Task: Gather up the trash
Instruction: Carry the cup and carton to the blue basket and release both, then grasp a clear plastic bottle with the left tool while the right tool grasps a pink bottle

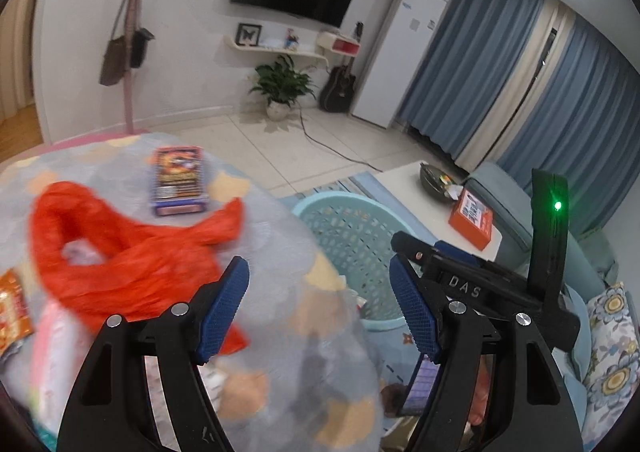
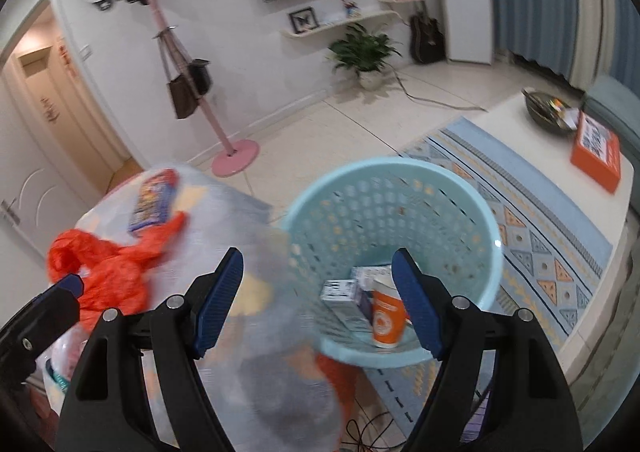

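Both left gripper point(image 1: 320, 308) and right gripper point(image 2: 320, 292) have jaws spread wide, holding nothing. Clear trash bag point(image 2: 248, 219) bulges just left of the blue basket point(image 2: 486, 230), stuffed with an orange bag point(image 1: 120, 252) and a snack packet point(image 1: 179, 179). Basket contains a paper cup point(image 2: 385, 318) and a carton point(image 2: 346, 302). Bag looks light, soft, slippery; best pinched at a gathered fold of film.

A round light-blue perforated plastic basket point(image 2: 394, 236) stands upright on the patterned rug, holding a white-and-blue carton point(image 2: 347, 302) and an orange paper cup point(image 2: 386, 322). Just left of the basket bulges a translucent trash bag point(image 2: 256, 252), with crumpled red plastic point(image 2: 114, 272) and a colourful snack packet point(image 2: 154, 199) inside.
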